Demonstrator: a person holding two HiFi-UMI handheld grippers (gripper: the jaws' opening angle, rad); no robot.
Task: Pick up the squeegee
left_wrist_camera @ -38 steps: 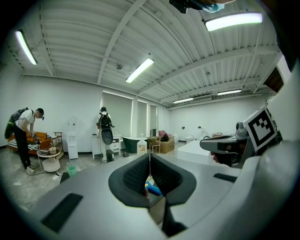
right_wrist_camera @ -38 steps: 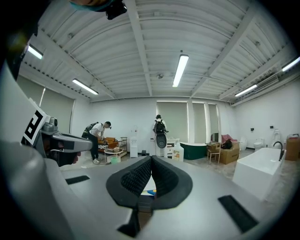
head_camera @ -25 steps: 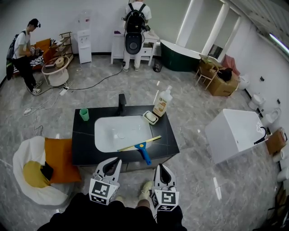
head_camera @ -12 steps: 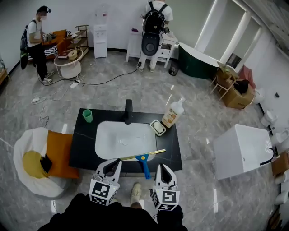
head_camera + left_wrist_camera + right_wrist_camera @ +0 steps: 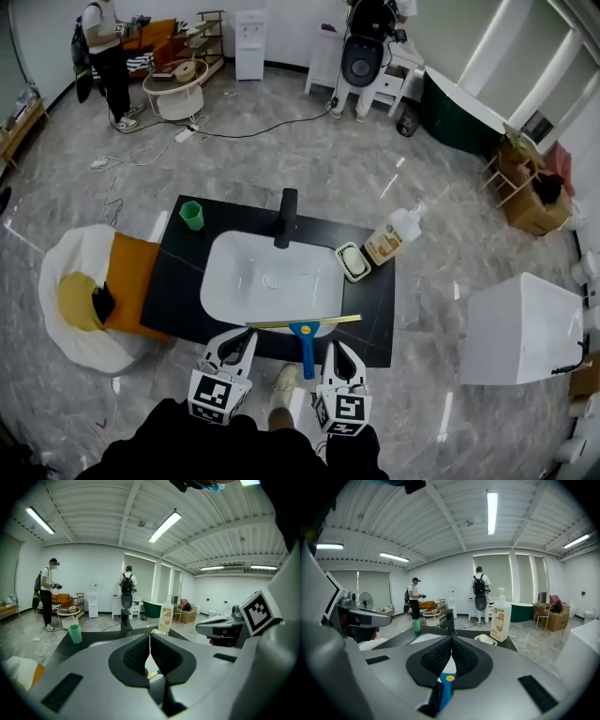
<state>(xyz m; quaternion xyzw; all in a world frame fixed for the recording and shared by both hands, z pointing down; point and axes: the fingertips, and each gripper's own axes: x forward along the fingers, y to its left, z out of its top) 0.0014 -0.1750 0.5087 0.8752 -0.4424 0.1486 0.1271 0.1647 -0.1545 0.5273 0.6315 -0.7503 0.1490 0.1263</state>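
One squeegee (image 5: 302,328), one green cup (image 5: 191,215), left gripper (image 5: 245,335), right gripper (image 5: 337,346), fingers of both pressed together

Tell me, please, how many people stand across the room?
2. One person stands at the far left by the round table; a second person stands at the white cabinet. Others may be out of frame.

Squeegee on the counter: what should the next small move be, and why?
Probably open the right gripper. Its jaws are shut with nothing between them. The squeegee lies along the sink's front edge, and its blue handle points back toward that gripper and ends close beside its tip. The jaws have to part before they can close on the handle.
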